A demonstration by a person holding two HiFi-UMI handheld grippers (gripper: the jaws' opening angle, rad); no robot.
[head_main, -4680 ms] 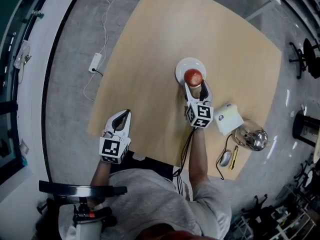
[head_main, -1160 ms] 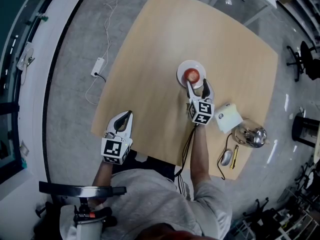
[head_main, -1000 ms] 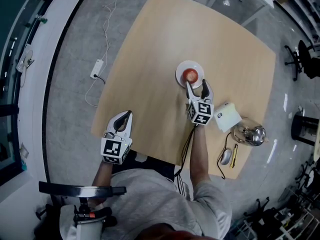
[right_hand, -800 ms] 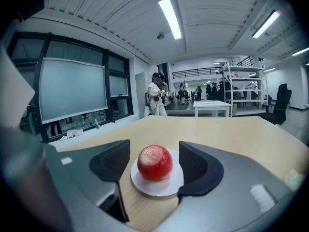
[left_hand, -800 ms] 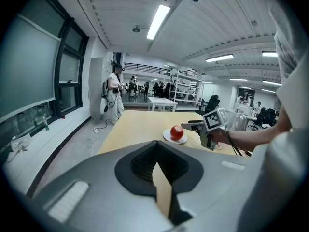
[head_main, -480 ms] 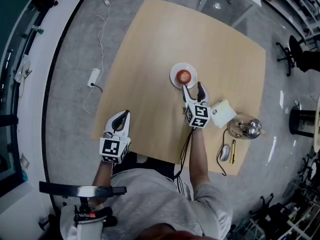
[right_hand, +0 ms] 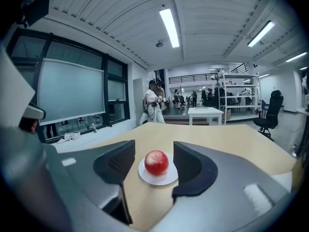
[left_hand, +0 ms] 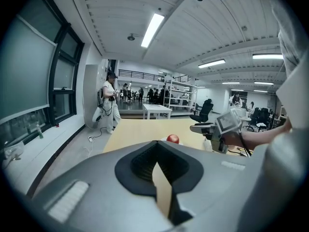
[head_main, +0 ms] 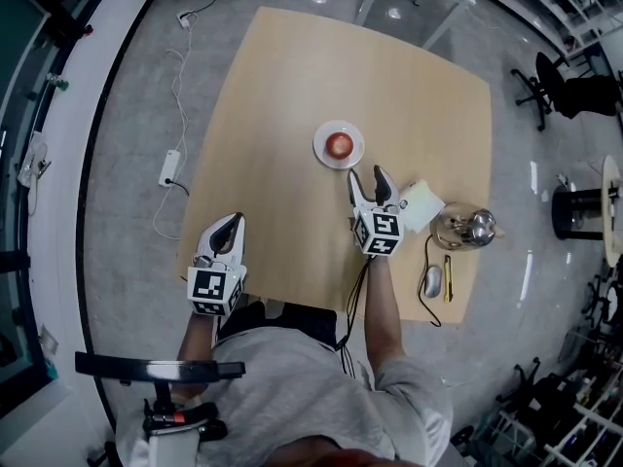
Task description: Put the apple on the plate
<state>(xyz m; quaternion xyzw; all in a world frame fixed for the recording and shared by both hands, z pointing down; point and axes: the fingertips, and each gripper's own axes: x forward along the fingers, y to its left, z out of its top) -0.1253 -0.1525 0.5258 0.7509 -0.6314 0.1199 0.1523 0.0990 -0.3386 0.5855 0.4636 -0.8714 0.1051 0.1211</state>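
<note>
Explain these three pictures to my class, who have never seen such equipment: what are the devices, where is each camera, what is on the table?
A person holds a two-jaw gripper in each hand. One picture looks down from a head camera; the other two look along each gripper's jaws. On the light wooden table a red apple rests on a small white round plate. The right gripper hovers short of it, its jaws closing, nothing between them. The left gripper is shut and empty. A white box lies nearby.
</note>
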